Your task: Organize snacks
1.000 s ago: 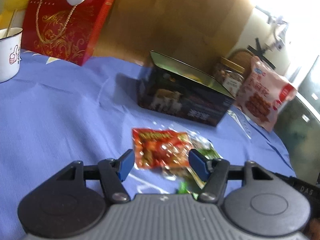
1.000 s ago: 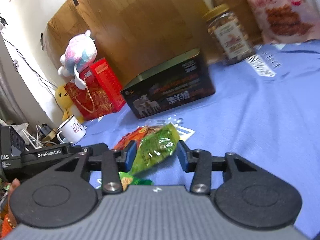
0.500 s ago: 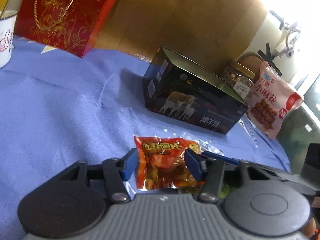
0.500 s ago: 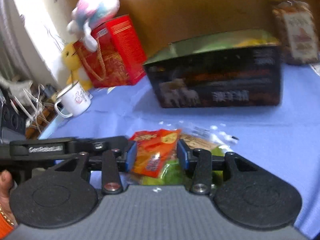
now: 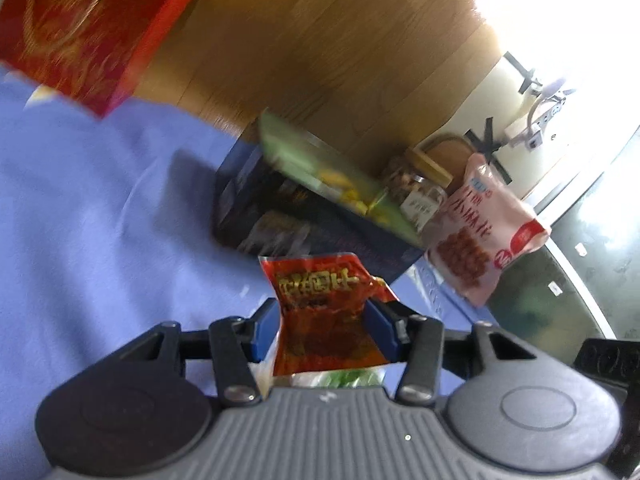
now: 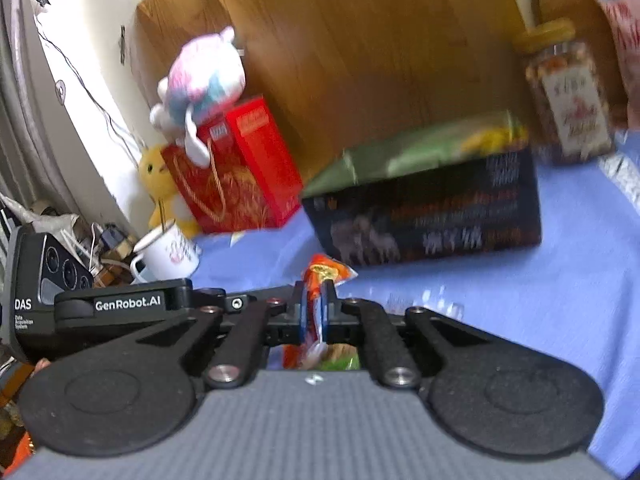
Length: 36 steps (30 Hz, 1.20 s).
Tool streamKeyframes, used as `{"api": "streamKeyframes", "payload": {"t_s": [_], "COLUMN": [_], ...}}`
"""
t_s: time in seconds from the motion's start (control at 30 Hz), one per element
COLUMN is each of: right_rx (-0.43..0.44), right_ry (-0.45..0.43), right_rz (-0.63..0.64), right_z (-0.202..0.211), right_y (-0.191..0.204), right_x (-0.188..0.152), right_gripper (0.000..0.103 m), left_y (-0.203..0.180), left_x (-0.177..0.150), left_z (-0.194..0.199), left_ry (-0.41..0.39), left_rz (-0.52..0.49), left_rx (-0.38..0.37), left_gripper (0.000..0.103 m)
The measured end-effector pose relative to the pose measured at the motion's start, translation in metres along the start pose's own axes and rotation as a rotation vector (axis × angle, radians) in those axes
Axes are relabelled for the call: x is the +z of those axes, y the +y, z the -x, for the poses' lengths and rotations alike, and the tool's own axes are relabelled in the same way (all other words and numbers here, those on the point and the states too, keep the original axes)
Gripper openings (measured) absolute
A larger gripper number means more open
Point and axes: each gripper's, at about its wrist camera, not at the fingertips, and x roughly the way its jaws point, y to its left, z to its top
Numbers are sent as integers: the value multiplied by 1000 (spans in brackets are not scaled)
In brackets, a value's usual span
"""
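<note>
Your left gripper (image 5: 326, 330) has its blue pads pressed against both sides of the red snack packet (image 5: 326, 308), which sticks up between them. Your right gripper (image 6: 314, 312) is squeezed nearly together on a red packet (image 6: 316, 280) too; it's probably the same one, but the blur makes that hard to call. Something green (image 6: 340, 362) sits just under the right fingers. Straight ahead of both tools is the dark open box (image 6: 432, 212), with the jar (image 6: 568, 96) and pink bag (image 5: 486, 232) beyond it to the right.
</note>
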Motion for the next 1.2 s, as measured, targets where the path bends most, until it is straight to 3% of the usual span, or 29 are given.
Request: {"api": "streamKeyframes", "payload": {"t_s": [0.13,0.23,0.3,0.33,0.4,0.5,0.6,0.7,0.8,0.9,1.0,1.1,1.13,1.2], "right_rx": [-27,-56,-103,-143,-232,-134,-116,-93,-61,-2,44,26,21,46], "right_ry": [-85,-153,-173,-156,-127,-105,-9,83,131,172,210,175,154,110], "right_rz": [13,2,20,49,51,-54,-160,-284,-298,-285,-284,-254,-254,-268], "right_z": [0,-10,-24,-30,-33,-2,18,19,8,-7,-19,-9,-5,6], "right_y": [-6,-16,-23,-25,-34,-55,-80,-104,-105,-92,-78,-66,-65,-68], "right_x": [28,56,72,76,75,51,16,-7,-9,-10,-13,-13,-12,-7], "right_gripper": [9,11,24,38,42,42,42,35,32,32,22,5,3,3], "left_y": [-26,-41,-43,-43,-39,-31,-17,-5,7,12,13,13,12,10], "left_x": [45,74,84,85,74,49,21,1,-15,-26,-27,-24,-22,-16], "left_z": [-19,-42,-58,-59,-45,-21,-13,-13,-18,-19,-19,-20,-19,-13], "left_ry": [-48,-90,-90,-77,-84,-52,54,135,165,136,122,117,109,85], "left_rz": [-85,-154,-171,-161,-159,-187,-155,-103,-55,-29,-13,-4,0,6], "left_rx": [1,45,126,140,72,56,43,22,61,52,70,88,76,36], "left_gripper": [47,51,55,55,55,58,58,56,56,54,51,35,26,24]}}
